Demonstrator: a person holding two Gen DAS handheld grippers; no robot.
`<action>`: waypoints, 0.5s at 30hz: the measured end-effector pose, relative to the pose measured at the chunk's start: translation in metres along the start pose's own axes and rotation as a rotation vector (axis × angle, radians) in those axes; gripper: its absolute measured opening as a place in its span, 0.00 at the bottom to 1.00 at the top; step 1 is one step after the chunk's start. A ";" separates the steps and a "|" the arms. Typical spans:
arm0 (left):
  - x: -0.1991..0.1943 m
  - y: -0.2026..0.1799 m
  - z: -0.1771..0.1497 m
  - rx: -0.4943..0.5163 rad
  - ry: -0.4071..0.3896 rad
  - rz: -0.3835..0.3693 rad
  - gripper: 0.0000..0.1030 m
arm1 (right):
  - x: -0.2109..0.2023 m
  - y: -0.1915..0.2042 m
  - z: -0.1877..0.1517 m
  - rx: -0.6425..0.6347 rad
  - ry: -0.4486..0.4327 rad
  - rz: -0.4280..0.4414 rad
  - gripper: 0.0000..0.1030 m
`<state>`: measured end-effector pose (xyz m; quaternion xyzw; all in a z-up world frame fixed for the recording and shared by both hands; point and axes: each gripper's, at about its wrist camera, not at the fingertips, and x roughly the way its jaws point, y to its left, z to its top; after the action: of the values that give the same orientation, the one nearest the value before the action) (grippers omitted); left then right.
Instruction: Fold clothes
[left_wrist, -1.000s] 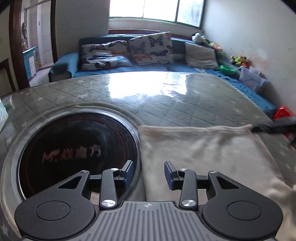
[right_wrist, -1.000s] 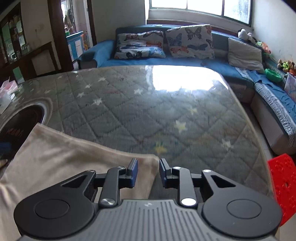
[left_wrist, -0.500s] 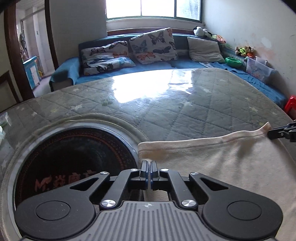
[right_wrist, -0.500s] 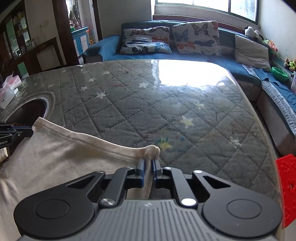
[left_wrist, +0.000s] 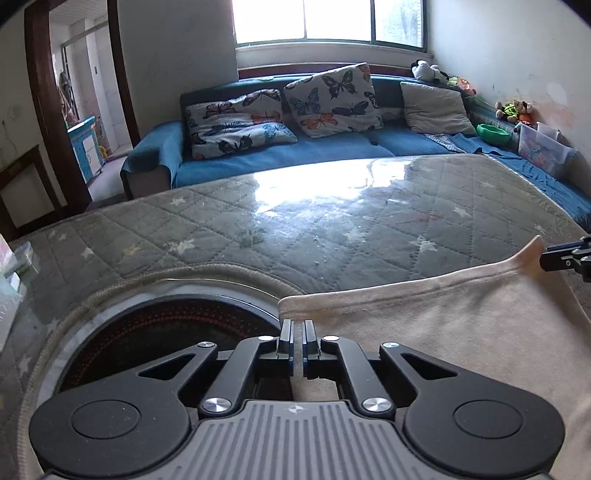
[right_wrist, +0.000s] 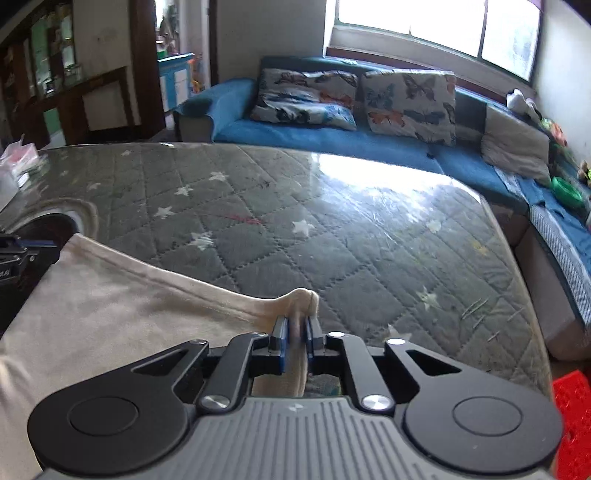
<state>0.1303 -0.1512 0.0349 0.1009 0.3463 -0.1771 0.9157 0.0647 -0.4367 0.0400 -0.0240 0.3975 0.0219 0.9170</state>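
A cream garment lies on the quilted grey table cover. My left gripper is shut on the garment's left corner and holds it lifted. My right gripper is shut on the right corner of the same garment, also lifted. The hemmed edge hangs taut between the two grippers. The right gripper shows at the right edge of the left wrist view; the left gripper shows at the left edge of the right wrist view.
A round dark inset cooktop sits in the table at the left, under the left gripper. A blue sofa with butterfly pillows runs behind the table. A red stool stands off the right edge.
Both grippers were open above the garment's corners, then closed on them and lifted; the edge has risen off the table and both cameras sit higher.
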 end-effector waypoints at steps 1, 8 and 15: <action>-0.006 -0.002 -0.002 0.006 -0.005 -0.008 0.08 | -0.004 0.002 -0.001 -0.012 -0.003 0.005 0.12; -0.067 -0.035 -0.039 0.081 -0.031 -0.130 0.39 | -0.072 0.049 -0.047 -0.152 -0.011 0.137 0.28; -0.115 -0.066 -0.087 0.151 -0.055 -0.214 0.39 | -0.119 0.110 -0.113 -0.316 0.005 0.255 0.30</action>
<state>-0.0282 -0.1559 0.0437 0.1272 0.3154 -0.3020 0.8906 -0.1058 -0.3361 0.0468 -0.1172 0.3912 0.1998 0.8907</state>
